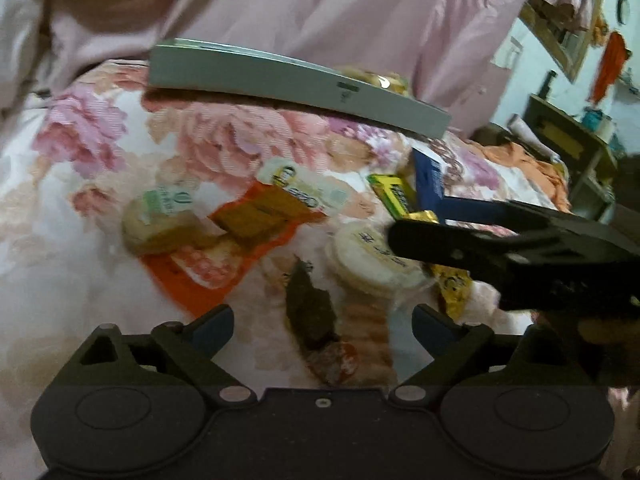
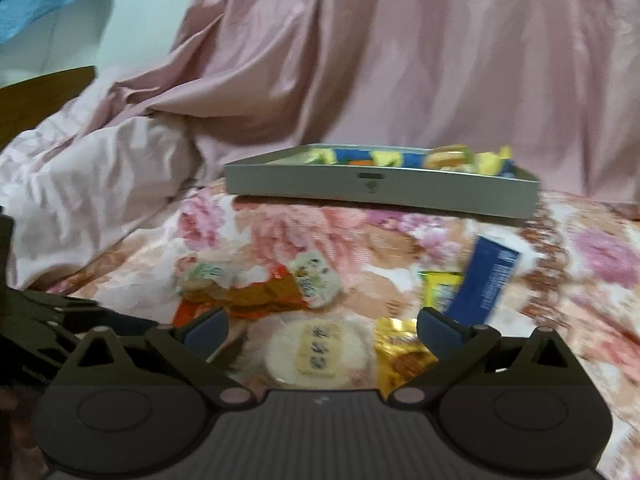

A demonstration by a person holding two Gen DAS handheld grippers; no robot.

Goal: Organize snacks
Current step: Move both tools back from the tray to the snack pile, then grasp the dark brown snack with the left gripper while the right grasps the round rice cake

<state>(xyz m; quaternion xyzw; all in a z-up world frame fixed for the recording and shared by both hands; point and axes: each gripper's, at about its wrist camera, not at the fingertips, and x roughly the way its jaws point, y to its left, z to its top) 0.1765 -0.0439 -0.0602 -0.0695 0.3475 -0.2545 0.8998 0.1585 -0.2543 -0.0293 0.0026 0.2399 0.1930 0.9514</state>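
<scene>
Loose snacks lie on a floral bedspread (image 1: 80,208) in front of a flat grey tray (image 1: 280,80) (image 2: 380,192) that holds several wrapped snacks. My left gripper (image 1: 322,328) is open over a dark brown packet (image 1: 310,312), its pads clear of it. An orange packet (image 1: 248,220), a round biscuit (image 1: 160,224) and a white-green packet (image 1: 304,188) lie further ahead. My right gripper (image 2: 324,328) is open above a round white cake (image 2: 320,352) (image 1: 372,256). A gold wrapper (image 2: 400,352), a yellow packet (image 2: 438,292) and a blue packet (image 2: 484,280) lie to its right.
A heaped pink quilt (image 2: 360,60) rises right behind the tray. A brown headboard (image 2: 40,96) shows at the left. In the left wrist view a wooden shelf (image 1: 572,148) and an orange cloth (image 1: 520,156) stand beyond the bed's right edge.
</scene>
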